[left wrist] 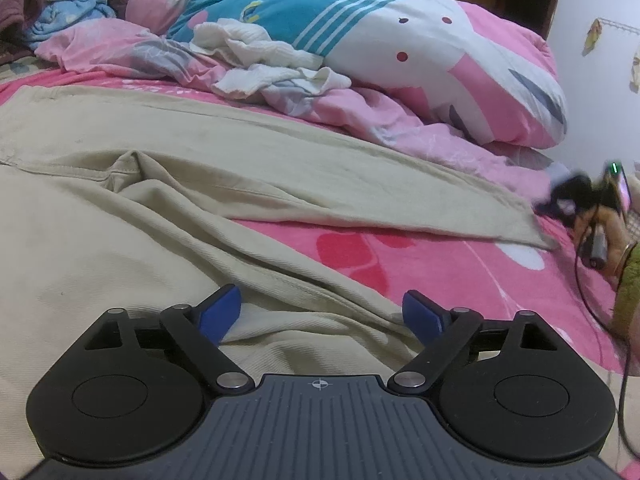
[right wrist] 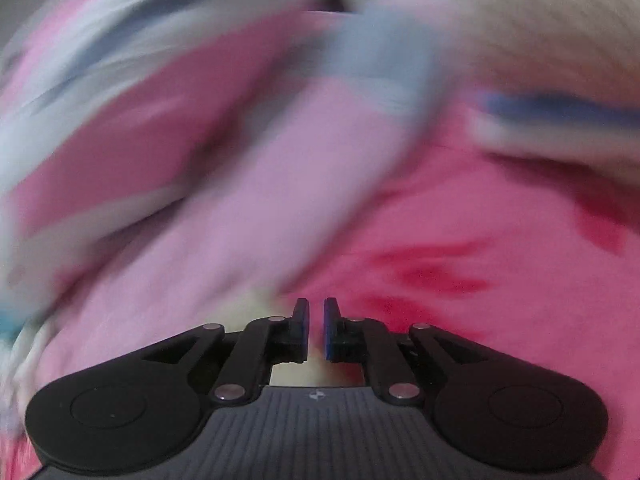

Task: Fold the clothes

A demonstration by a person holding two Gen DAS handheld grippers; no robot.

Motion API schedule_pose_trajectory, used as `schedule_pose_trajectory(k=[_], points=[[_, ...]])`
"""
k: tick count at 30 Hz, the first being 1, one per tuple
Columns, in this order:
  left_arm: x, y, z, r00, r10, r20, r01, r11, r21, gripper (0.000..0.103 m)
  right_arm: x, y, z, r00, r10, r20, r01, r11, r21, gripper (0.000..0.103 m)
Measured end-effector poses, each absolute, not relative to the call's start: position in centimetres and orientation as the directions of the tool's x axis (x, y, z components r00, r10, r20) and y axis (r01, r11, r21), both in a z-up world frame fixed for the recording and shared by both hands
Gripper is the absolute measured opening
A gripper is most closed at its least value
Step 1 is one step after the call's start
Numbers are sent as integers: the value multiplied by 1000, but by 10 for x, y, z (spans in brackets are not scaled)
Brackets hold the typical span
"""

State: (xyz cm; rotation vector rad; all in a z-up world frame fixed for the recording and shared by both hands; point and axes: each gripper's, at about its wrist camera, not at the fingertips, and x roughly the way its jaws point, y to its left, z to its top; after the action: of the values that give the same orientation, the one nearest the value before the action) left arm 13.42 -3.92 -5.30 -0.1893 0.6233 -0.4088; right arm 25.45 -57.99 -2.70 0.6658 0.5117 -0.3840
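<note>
Beige cotton trousers (left wrist: 168, 184) spread flat on pink heart-print bedsheet (left wrist: 420, 256), one leg stretching away to right. Left gripper (left wrist: 321, 312) hovers over near trouser fabric, blue pads wide apart, nothing between them. Right gripper (right wrist: 316, 330) over same bedsheet beyond trousers' far hem, jaws nearly closed with narrow gap, empty; view heavily blurred. Crumpled white cloth (left wrist: 256, 60) on pink quilt (left wrist: 400, 116) behind trousers. No containers visible.

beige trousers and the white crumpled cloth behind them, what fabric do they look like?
Beige trousers: looks like woven cotton twill, matte; fine diagonal ribbing, stitched seams, soft creases. White cloth: looks like thin crinkled cotton, maybe gauze; fine wrinkled ridges, limp bunching. Fibre content can't be confirmed from the view.
</note>
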Motion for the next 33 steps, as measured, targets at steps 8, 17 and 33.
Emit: schedule_pose_trajectory(k=[8, 17, 33], points=[[134, -37, -53, 735, -435, -520, 311, 898, -312, 89, 338, -259, -12, 571, 509, -644, -459, 849, 264, 14], [131, -28, -51, 729, -460, -507, 314, 883, -350, 89, 317, -237, -35, 529, 405, -746, -519, 850, 93, 16], [107, -15, -31, 735, -483, -477, 296, 860, -415, 98, -37, -424, 105, 759, -209, -616, 294, 955, 38, 21]])
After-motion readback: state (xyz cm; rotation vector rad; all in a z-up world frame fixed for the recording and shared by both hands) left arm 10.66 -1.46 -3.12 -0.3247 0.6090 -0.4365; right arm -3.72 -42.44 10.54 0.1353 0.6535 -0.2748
